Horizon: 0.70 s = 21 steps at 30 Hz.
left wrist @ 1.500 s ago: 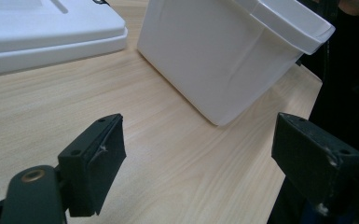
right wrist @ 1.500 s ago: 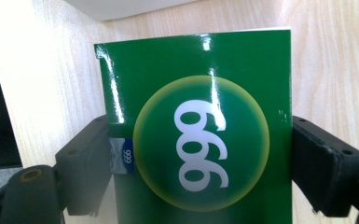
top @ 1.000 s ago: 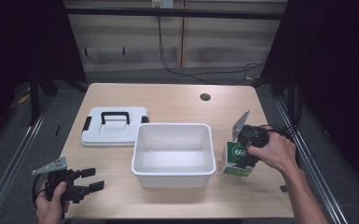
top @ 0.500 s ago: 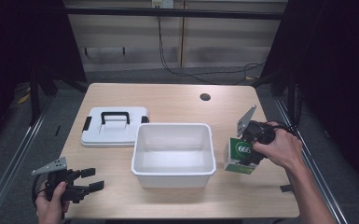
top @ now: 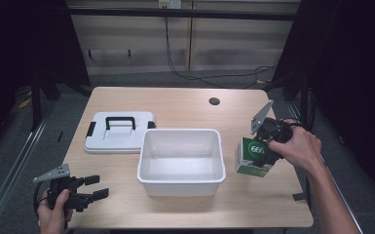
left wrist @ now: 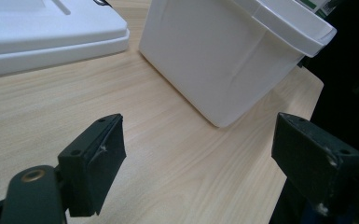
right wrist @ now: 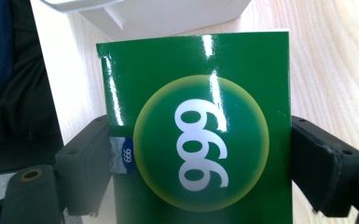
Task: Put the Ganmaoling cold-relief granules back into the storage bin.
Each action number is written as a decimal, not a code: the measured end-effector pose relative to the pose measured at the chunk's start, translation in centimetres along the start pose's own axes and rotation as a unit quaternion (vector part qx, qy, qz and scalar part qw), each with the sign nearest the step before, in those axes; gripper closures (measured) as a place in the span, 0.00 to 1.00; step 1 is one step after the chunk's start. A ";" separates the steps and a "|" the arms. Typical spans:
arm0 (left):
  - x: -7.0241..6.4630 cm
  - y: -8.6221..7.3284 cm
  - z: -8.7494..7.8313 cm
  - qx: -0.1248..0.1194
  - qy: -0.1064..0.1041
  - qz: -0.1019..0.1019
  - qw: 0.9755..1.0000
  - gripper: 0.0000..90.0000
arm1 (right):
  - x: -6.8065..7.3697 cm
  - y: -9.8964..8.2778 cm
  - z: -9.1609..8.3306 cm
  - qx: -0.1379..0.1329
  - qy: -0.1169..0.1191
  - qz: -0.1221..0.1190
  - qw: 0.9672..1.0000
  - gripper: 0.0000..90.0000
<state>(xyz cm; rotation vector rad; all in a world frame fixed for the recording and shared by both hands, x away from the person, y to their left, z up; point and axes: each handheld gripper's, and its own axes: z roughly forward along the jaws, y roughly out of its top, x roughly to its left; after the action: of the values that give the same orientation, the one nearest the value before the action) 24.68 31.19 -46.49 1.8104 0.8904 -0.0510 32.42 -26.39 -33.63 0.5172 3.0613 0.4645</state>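
A green box (top: 253, 157) with a white "666" in a yellow-edged circle is gripped by the right gripper (top: 264, 144) at the right of centre in the high view, just beside the right wall of the white tub (top: 181, 183). In the high view the box is seen tilted, its lower edge at or near the tabletop; contact with the table (top: 185, 105) cannot be told. In the right gripper view the box (right wrist: 200, 135) takes up the middle of the frame, and both black jaws are pressed against its left and right sides, closed onto it. A corner of the tub (right wrist: 144, 14) is seen at the top of that view, close behind the box. The right hand (top: 297, 146) is wrapped around the gripper body.

The left gripper (top: 90, 187) is held in the lower left of the high view, low over the near left corner of the table, by the left hand (top: 53, 212). In the left gripper view the jaws are spread wide, with nothing between them but bare wood. The tub (left wrist: 233, 56) is seen ahead at upper right, and the white lid (left wrist: 46, 28) at upper left.

In the high view the lid (top: 119, 131), with a black handle, is laid flat left of the tub's far corner. A dark round hole (top: 214, 101) is seen in the tabletop at upper right of centre.
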 end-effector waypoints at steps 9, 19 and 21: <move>0.0 0.0 0.0 -0.001 -0.002 -0.001 1.000 0.19 | 0.6 0.4 -1.6 -0.011 -0.002 -0.004 1.000 0.17; 0.0 0.0 0.1 0.004 -0.002 0.003 1.000 0.19 | 0.9 0.3 -3.9 -0.033 -0.007 -0.009 0.999 0.17; 0.0 0.0 0.1 0.004 -0.002 0.002 1.000 0.19 | 0.9 0.4 -4.3 -0.037 -0.008 -0.009 0.999 0.17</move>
<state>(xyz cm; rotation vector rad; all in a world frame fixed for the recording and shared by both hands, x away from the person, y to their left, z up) 24.67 31.10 -46.54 1.8186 0.8840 -0.0551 31.44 -27.00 -29.42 0.4875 3.0160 0.5685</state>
